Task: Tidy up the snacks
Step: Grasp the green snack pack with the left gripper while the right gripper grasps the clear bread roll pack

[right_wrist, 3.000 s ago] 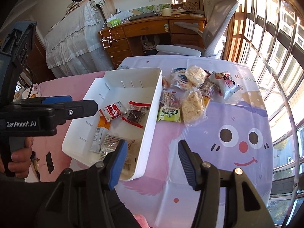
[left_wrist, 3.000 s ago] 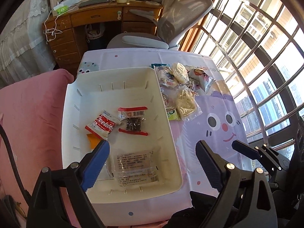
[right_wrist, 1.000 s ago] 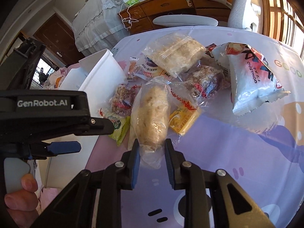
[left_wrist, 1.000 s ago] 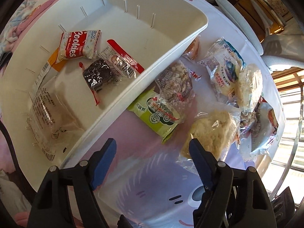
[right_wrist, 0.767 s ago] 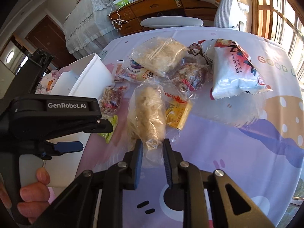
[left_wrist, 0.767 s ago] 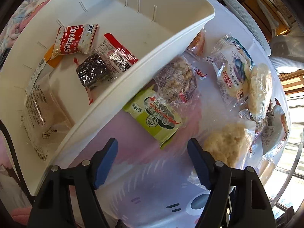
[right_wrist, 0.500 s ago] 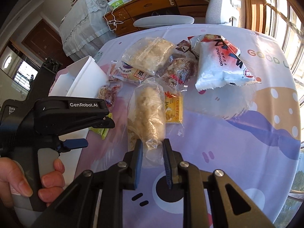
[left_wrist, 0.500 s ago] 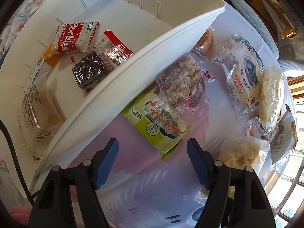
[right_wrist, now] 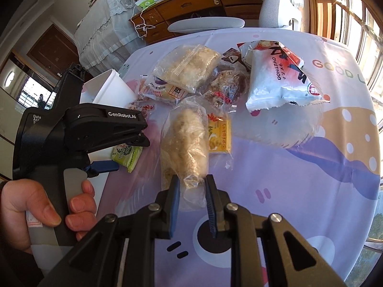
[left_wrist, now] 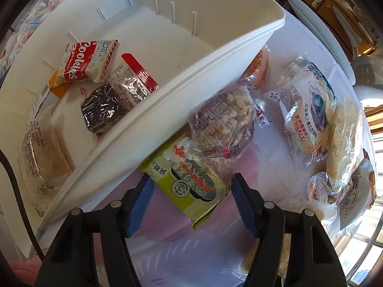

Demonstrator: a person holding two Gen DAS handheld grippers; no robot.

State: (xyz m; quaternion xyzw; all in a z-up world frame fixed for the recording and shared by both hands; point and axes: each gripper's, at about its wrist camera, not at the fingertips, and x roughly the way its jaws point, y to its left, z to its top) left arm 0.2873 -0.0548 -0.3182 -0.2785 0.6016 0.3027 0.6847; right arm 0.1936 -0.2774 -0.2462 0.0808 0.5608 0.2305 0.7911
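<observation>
Since the earlier frame, the left claw (left_wrist: pixel 190 196) has closed in on the green snack packet (left_wrist: pixel 189 184), its fingers now apart on either side of it, beside the white bin (left_wrist: pixel 167 100) on the surface (right_wrist: pixel 299 191). The right claw (right_wrist: pixel 191 191) is clamped on the clear bag of puffed snack (right_wrist: pixel 186 141), which is lifted over the surface.

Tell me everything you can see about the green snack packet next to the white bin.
The green snack packet is a flat, glossy lime-green plastic wrapper with a dark oval panel, red swirls and a round seal. It lies flat on the tablecloth, its far end tucked beside the white bin, with a clear-wrapped snack overlapping its top. The left gripper is open, one blue-padded finger on either side of the packet; whether either touches it is unclear.
</observation>
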